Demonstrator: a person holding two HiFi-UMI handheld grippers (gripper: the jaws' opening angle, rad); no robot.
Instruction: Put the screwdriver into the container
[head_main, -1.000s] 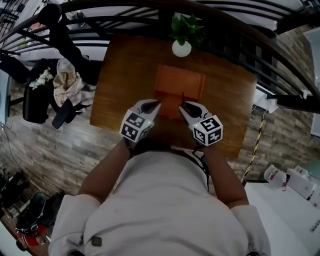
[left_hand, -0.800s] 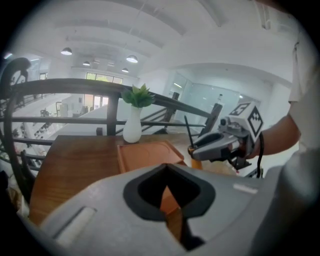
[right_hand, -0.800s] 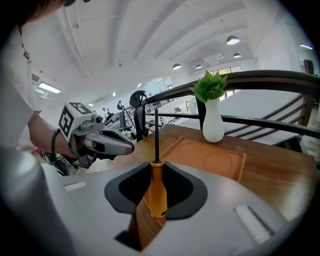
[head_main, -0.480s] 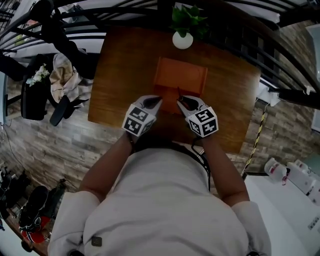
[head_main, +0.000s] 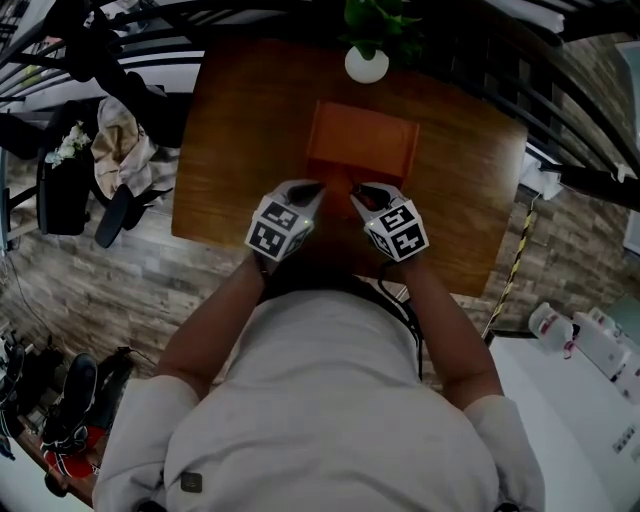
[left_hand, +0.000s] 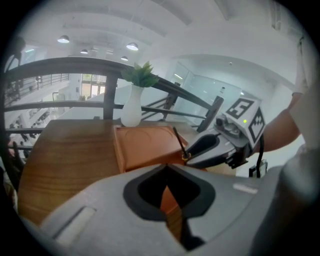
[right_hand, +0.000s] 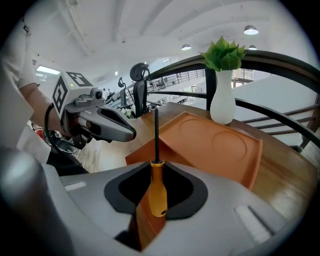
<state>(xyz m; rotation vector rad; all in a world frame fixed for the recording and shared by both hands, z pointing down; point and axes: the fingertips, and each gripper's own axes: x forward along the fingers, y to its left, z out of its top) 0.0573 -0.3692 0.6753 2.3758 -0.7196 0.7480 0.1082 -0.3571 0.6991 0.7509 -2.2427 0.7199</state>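
Note:
The screwdriver has an orange handle and a thin black shaft that points up and forward. My right gripper is shut on the handle, just before the near edge of the orange container. In the left gripper view the shaft sticks up from the right gripper over the container. My left gripper is shut and holds nothing. In the head view the left gripper and the right gripper sit side by side at the near edge of the container.
A white vase with a green plant stands behind the container on the brown wooden table. A dark railing curves behind the table. The person's body fills the lower head view.
Both grippers have sunk toward the table and drawn closer together at the container's near edge. The screwdriver stays in the right gripper.

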